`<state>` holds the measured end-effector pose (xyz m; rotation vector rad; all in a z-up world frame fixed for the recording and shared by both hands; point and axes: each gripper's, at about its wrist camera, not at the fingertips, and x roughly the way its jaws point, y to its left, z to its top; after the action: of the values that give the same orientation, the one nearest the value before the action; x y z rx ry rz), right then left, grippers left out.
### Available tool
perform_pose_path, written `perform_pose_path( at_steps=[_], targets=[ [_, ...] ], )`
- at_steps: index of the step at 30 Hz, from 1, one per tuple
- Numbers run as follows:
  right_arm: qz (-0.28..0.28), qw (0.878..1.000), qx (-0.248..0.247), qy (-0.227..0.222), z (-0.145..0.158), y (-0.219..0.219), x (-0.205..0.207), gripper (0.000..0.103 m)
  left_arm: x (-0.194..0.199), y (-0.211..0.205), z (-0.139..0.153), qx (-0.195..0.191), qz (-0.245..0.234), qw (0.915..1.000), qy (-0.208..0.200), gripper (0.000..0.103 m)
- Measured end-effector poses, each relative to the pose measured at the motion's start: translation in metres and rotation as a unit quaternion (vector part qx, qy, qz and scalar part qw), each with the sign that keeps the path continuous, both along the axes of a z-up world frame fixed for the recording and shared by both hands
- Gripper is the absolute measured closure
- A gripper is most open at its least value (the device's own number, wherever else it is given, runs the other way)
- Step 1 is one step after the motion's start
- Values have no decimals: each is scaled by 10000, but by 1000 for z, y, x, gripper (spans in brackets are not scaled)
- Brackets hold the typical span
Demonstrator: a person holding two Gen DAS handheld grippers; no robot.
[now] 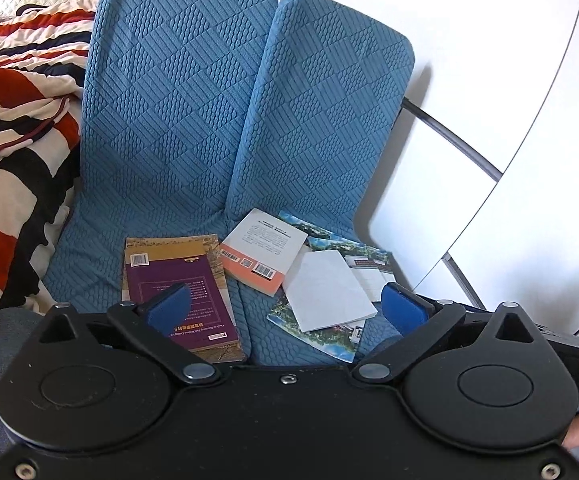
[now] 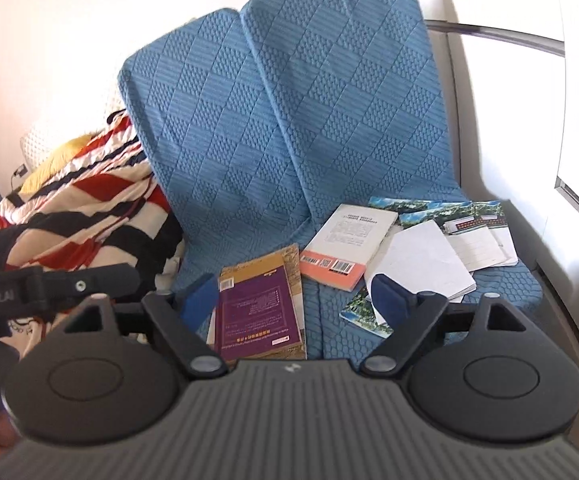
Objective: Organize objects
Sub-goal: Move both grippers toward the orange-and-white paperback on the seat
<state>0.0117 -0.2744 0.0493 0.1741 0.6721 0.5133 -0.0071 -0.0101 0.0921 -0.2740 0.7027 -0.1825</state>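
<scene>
Both grippers, the left gripper (image 1: 285, 304) and the right gripper (image 2: 293, 300), are wide open and hold nothing. The purple book (image 1: 181, 292) lies near on the blue seat (image 1: 161, 152), the orange book (image 1: 263, 252) and white booklet (image 1: 327, 288) to its right. Grab one book by its edge, then stack them neatly.

cushions (image 1: 177, 120): blue, quilted in checks of ribs and scales
blanket (image 1: 13, 128): cream with red and black stripes
left book (image 1: 185, 284): purple cover, ochre border, white barcode patch
middle book (image 1: 263, 250): white above, salmon band with barcodes
notebook (image 1: 329, 290): plain white
brochures (image 1: 321, 336): green and blue landscape photos
gripper pads (image 1: 169, 306): blue, on black arms
</scene>
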Motion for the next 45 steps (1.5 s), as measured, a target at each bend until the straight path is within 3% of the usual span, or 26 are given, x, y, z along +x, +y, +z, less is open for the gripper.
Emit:
perform_pose_path(
  at_steps=[11, 25, 37, 45],
  targets=[
    [54, 9998, -158, -103, -9, -1, -6, 18, -9, -2, -10, -35, -3, 10000, -71, 1],
    [142, 9997, -197, -49, -33, 11, 10, 18, 14, 3, -33, 51, -27, 10000, -30, 1],
    [171, 9991, -351, 137, -54, 37, 39, 18, 52, 23, -53, 30, 146, 9998, 97, 1],
    [120, 9986, -435, 262, -76, 48, 61, 18, 91, 28, -85, 89, 124, 9998, 133, 1]
  ],
)
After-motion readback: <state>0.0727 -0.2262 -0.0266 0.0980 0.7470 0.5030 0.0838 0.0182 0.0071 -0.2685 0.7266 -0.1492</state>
